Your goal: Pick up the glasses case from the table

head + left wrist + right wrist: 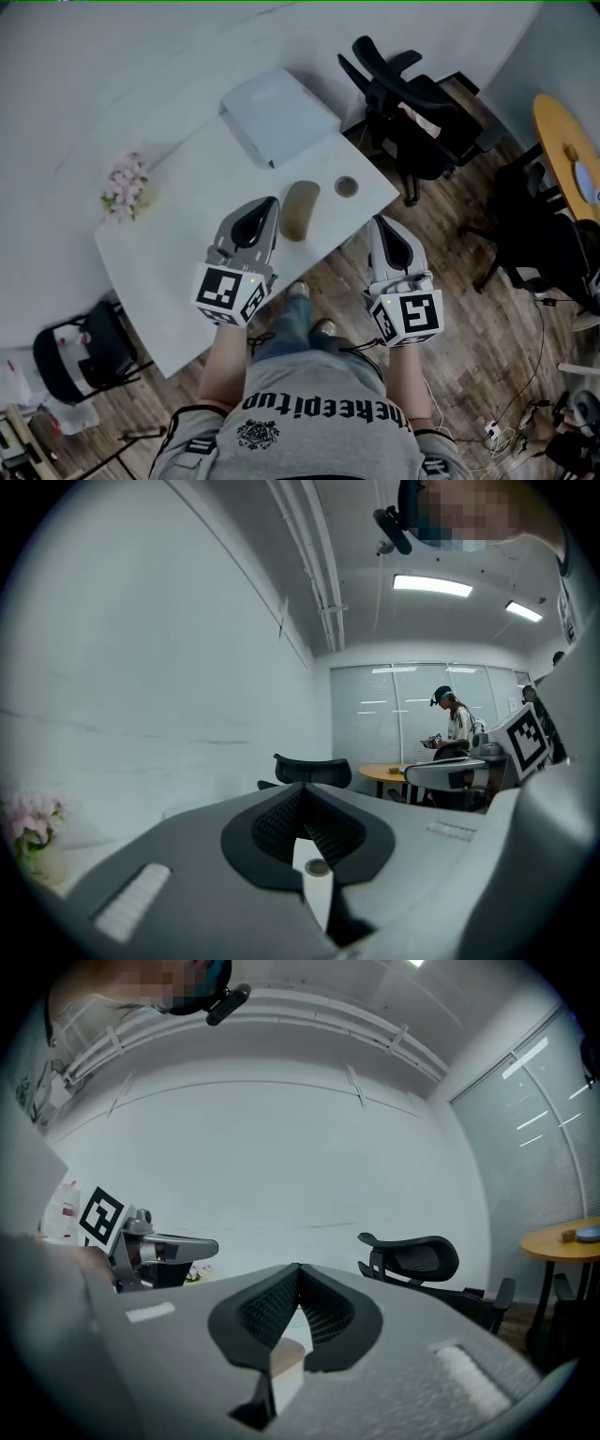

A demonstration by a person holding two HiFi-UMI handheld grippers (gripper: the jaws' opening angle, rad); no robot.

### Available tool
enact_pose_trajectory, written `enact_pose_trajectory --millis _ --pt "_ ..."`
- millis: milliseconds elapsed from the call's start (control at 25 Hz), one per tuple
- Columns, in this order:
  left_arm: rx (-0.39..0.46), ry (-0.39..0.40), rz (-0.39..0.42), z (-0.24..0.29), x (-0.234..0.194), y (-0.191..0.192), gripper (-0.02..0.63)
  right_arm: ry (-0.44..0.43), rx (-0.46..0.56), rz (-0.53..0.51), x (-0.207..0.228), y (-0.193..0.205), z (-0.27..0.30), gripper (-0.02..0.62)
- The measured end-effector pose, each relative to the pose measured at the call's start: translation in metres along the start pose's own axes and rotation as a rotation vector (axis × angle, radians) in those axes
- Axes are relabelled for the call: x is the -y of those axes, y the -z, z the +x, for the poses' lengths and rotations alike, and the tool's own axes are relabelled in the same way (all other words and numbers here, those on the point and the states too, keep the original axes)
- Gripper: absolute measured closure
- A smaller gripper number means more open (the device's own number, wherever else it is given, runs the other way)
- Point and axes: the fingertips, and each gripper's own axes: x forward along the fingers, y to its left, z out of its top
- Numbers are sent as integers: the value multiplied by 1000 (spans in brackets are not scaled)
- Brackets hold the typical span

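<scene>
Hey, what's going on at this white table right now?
A person holds a gripper in each hand at the white table. The left gripper and right gripper are both shut and empty. The tan glasses case lies on the table beside the left gripper's tip, not yet picked up.

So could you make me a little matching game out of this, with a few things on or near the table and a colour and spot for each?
Things:
1. case
2. flowers
3. box
4. chair

Colour and place:
A. pink, at the left corner of the table
B. black, standing off the table, to its right
C. tan, on the table right beside the tip of the left claw
D. pale grey, at the table's far end

Pairs: 1-C, 2-A, 3-D, 4-B
</scene>
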Motion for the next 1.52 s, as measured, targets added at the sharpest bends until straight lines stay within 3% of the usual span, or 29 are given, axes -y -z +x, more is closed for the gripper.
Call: enact_pose_trajectory --millis 360,760,1240,1520 --pt "-179 75 -53 40 -19 51 548 46 -38 -4 1 8 22 592" --pt "-444 142 -68 78 -17 141 419 129 -92 1 14 20 33 592" --pt "-617 79 -57 103 -12 208 217 178 -149 1 30 32 32 592" --pt "-696 37 -33 106 -10 238 152 188 -164 6 34 37 31 592"
